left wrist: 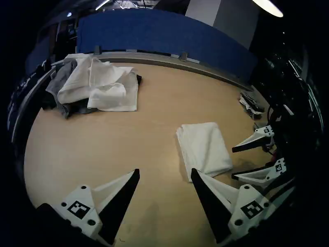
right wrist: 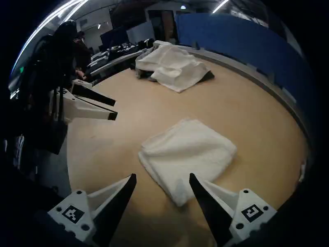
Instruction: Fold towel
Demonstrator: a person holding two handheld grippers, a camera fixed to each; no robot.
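Two handheld grippers faced one folded white terry towel (left wrist: 204, 149) lying flat on a pale wooden tabletop (left wrist: 123, 136). In the left gripper view, the left gripper (left wrist: 165, 171) had its black-edged white fingers spread wide apart, with bare wood between them. The towel lay just beyond the finger on the picture's right. That finger's tip overlapped the towel's near corner, though whether it touched the cloth could not be told. On the towel's other side the right gripper (left wrist: 233, 163) reached in from the table's edge, its fingers also apart, tips near the towel's long edge but not meeting it.

In the right gripper view, the right gripper (right wrist: 162, 175) had its fingers parted on either side of the towel's nearest corner. The corner sat between them, closer to the finger on the picture's right, and neither finger visibly pressed on it.

A loose heap of white and grey cloths (left wrist: 98, 84) sat at the far side of the table, well apart from the towel. A blue fabric partition (left wrist: 164, 37) ran along the table's back edge, with a dim room and ceiling strip lights beyond.

The towel was a neat oblong. In the left gripper view its long axis ran away from the camera, the far end leaning slightly left. In the right gripper view it showed as a diamond, one corner pointing towards the camera, with layered folds along its left edge
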